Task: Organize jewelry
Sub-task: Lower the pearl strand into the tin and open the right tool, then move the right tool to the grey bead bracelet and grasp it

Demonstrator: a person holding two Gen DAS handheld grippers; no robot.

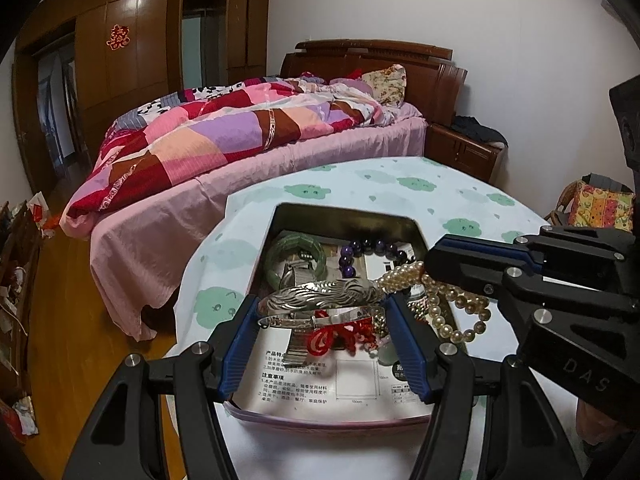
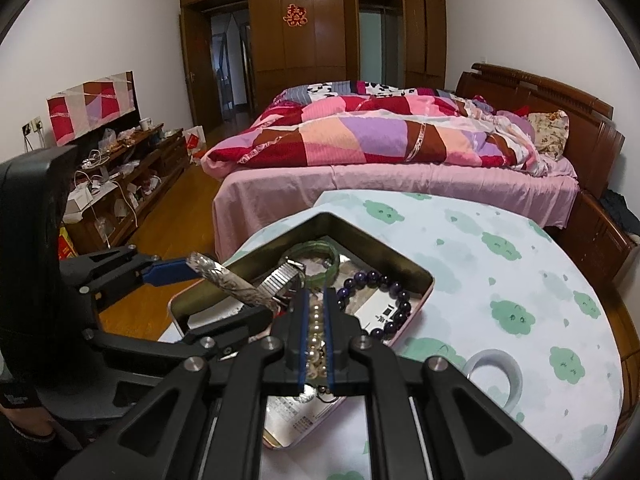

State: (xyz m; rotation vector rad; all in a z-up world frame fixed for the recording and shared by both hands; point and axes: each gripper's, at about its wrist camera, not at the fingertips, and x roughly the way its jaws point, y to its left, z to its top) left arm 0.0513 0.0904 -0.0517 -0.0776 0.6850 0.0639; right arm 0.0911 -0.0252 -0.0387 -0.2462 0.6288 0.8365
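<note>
**Both grippers loaded over the jewelry tin**

Bedroom setting: round table (image 2: 500, 240) under a pale cloth with green cloud prints, a bed (image 2: 400, 176) with a patchwork quilt just behind it, dark wooden wardrobe on the far wall. On the cloth sits an open metal tin (image 1: 344, 216), lined with printed paper.

- Left gripper (image 1: 324, 316): spread fairly wide, blue pads pressing the outer sides of an engraved silver bangle (image 1: 320, 296). Bangle looks lifted above the tin floor. A thinner silver bangle (image 1: 320, 318) sits right below it; whether the pads also touch that one, cannot tell.
- Right gripper (image 2: 316, 320): nearly closed, pinching a pearl strand (image 2: 316, 328). In the left view the pearls (image 1: 448, 312) trail in loops from its tip down into the tin.
- Lying in the tin: green jade bangle (image 1: 296, 248), dark purple bead bracelet (image 1: 372, 248), metal watch band (image 2: 280, 280), red knotted cord (image 1: 336, 332).
- White tape roll (image 2: 496, 372) on the cloth beside the tin.

Judgement on the step: items appear to be coming out of the tin for sorting. Pearls and bangle sit close together and may be snagged. Lift the strand slowly and straight up, watching the hanging loops clear the bangle and the red cord before moving sideways. Keep the left grip steady; a rigid ring held only across its sides can pivot or pop free.
</note>
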